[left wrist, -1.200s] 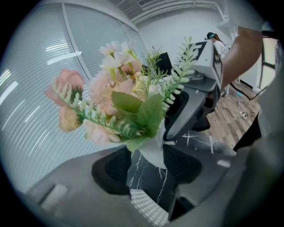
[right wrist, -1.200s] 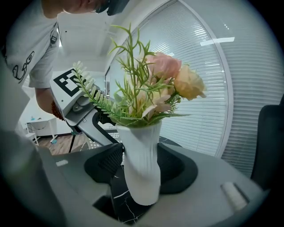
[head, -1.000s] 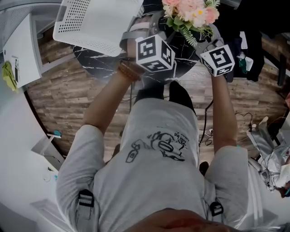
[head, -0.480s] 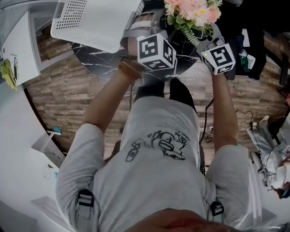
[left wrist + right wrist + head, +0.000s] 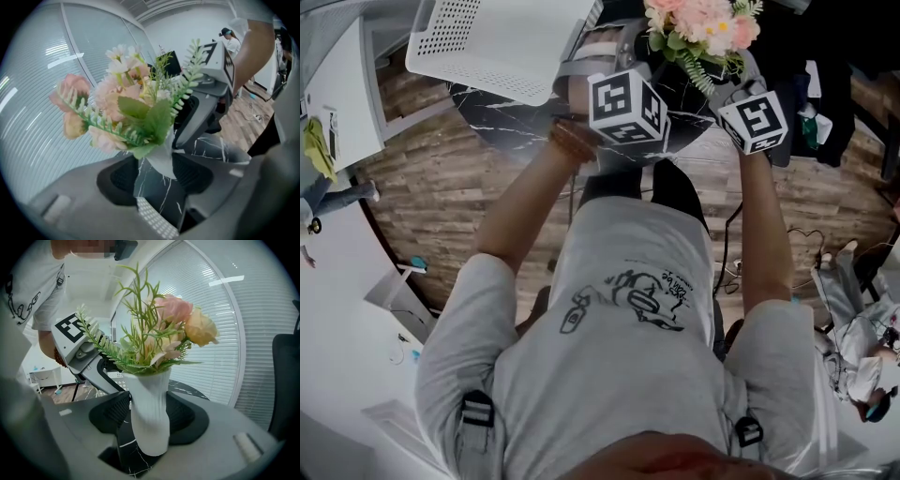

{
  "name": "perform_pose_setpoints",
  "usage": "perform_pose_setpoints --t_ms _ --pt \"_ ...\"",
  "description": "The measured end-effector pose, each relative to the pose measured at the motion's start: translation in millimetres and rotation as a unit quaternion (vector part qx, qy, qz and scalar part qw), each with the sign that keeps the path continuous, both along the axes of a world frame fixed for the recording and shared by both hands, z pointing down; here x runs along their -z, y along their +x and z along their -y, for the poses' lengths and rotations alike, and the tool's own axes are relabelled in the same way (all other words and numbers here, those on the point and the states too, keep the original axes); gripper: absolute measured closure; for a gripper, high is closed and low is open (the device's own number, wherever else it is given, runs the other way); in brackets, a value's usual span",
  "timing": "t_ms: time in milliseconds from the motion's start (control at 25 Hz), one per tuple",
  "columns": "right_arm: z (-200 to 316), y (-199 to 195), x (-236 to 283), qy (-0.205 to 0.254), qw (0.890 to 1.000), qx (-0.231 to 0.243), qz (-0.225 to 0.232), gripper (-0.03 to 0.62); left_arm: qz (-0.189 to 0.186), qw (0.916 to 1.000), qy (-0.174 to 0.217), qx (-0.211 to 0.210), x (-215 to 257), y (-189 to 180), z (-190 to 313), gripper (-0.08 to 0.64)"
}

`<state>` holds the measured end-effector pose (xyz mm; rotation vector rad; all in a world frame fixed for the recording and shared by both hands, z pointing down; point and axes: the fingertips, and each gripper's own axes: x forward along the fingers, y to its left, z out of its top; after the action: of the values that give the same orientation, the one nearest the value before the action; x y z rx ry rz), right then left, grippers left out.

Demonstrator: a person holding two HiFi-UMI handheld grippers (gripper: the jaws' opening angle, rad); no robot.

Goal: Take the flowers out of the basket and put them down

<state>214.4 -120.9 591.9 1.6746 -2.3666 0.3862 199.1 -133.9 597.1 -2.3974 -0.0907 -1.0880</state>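
Both tools have barely shifted in the past second. The right tool (image 5: 149, 417) is clenched on the white vase (image 5: 150, 390) of flowers (image 5: 164, 329) over the black marble counter (image 5: 511, 127), away from the white basket (image 5: 497, 47). The left tool (image 5: 154, 174) stands released, its jaws apart around the vase's base.

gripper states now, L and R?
Left gripper: open, holding nothing.
Right gripper: closed on the vase of flowers.
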Motion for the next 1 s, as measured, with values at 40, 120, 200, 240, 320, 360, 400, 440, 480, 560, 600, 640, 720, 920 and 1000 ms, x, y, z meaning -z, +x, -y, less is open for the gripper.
perform_pose_setpoints --t_ms 40,120,200,240,320,360,400,440,480,560,600,640,720,920,1000 --pt "0 0 -1 0.0 1.0 0.0 0.001 0.341 0.0 1.0 0.0 0.0 -1 -1 0 0.331" --pt "0 -1 -3 0.001 1.0 -0.001 0.004 0.341 -0.001 1.0 0.0 0.0 -2 -1 0 0.331" --pt "1 -1 -4 0.003 1.0 -0.001 0.005 0.341 -0.003 1.0 0.0 0.001 -3 -1 1 0.331" --pt "1 -1 -4 0.004 1.0 -0.001 0.005 0.341 -0.003 1.0 0.001 0.001 -4 -1 1 0.331" --pt "0 0 -5 0.006 1.0 -0.002 0.007 0.341 -0.004 1.0 0.001 0.0 -5 -1 0 0.333" --pt "-1 0 -5 0.007 1.0 -0.003 0.008 0.341 -0.004 1.0 0.001 0.0 -5 -1 0 0.334" --pt "-2 0 -6 0.008 1.0 -0.003 0.008 0.341 -0.004 1.0 0.001 -0.001 -5 -1 -1 0.334" --pt "-2 1 -5 0.009 1.0 -0.003 0.008 0.341 -0.004 1.0 0.001 0.0 -5 0 -2 0.336" --pt "-3 1 -5 0.01 1.0 -0.003 0.008 0.341 -0.005 1.0 0.001 0.001 -4 0 -3 0.337" --pt "-3 2 -5 0.009 1.0 -0.001 0.007 0.337 -0.005 1.0 -0.001 0.003 -5 0 -3 0.339" --pt "-3 1 -4 0.008 1.0 0.0 0.007 0.336 -0.005 1.0 -0.003 0.005 -4 0 -4 0.334" --pt "-3 1 -4 0.008 1.0 0.0 0.008 0.335 -0.006 0.9999 -0.004 0.007 -4 0 -4 0.331" --pt "-4 1 -1 0.008 1.0 -0.004 0.007 0.331 -0.008 0.9999 -0.008 0.013 -1 -1 -4 0.331" --pt "-12 2 8 -0.011 1.0 -0.014 -0.009 0.331 -0.021 0.9989 -0.017 0.039 16 -14 -6 0.331" --pt "-18 5 15 -0.016 1.0 -0.022 -0.012 0.337 -0.029 0.998 -0.018 0.053 26 -22 -8 0.331"
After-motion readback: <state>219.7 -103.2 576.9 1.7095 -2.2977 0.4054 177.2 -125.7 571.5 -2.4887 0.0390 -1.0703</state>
